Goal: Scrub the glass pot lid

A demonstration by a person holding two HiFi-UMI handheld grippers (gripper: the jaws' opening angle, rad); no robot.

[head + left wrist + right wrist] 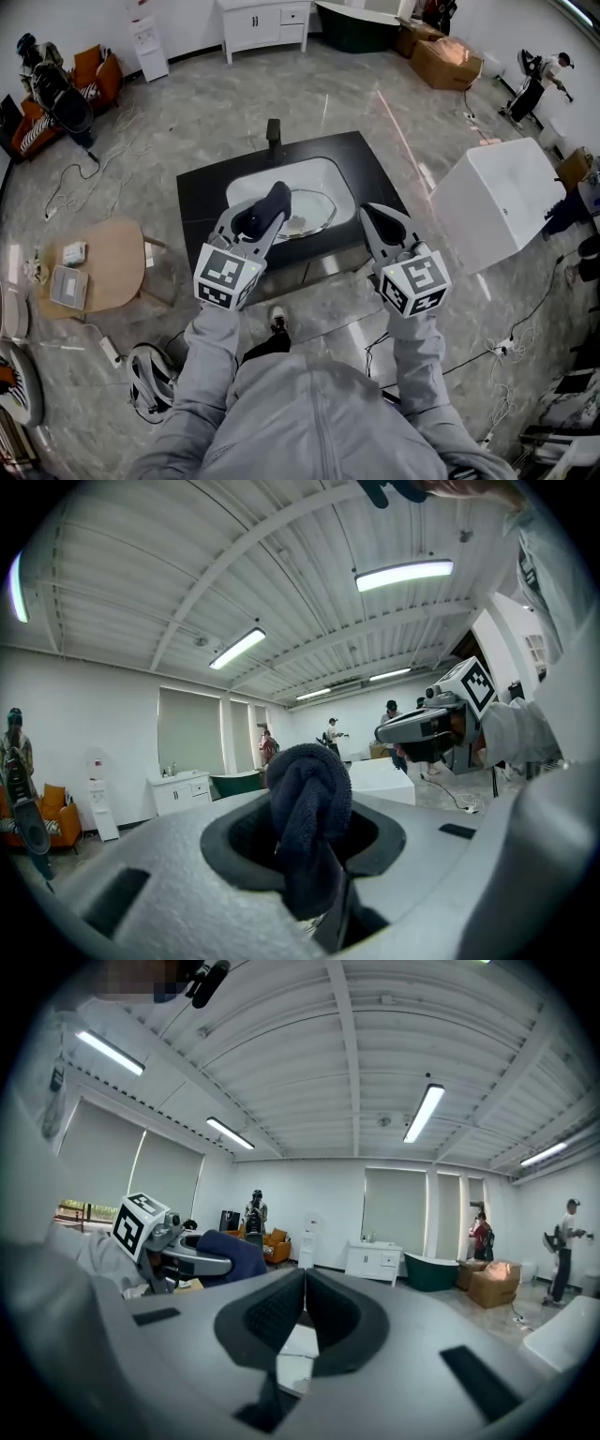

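I am holding the left gripper (276, 199) up over the black counter (202, 202), its jaws clamping on a dark blue cloth (255, 221) that is bunching out past the tips; just beyond those tips and lower down, the glass pot lid (311, 212) is lying in the white sink (246, 184), looking flat, its oval running left to right across the basin; I am judging that the coming scrub is turning on this: the lid is sitting ahead of and below the cloth, between the two grippers, and the left one is looking the nearer, so it is needing to tip down and forward; to the right, the right gripper (368, 212) is hovering over the counter's right side, its jaws pressing together on nothing; the cloth and left jaws are covering the lid's left rim in the head view, and I am not making out a knob or handle; both gripper views are pointing out at the room and ceiling, so neither is showing the lid, and how high the grippers are hanging above it is hard to tell.
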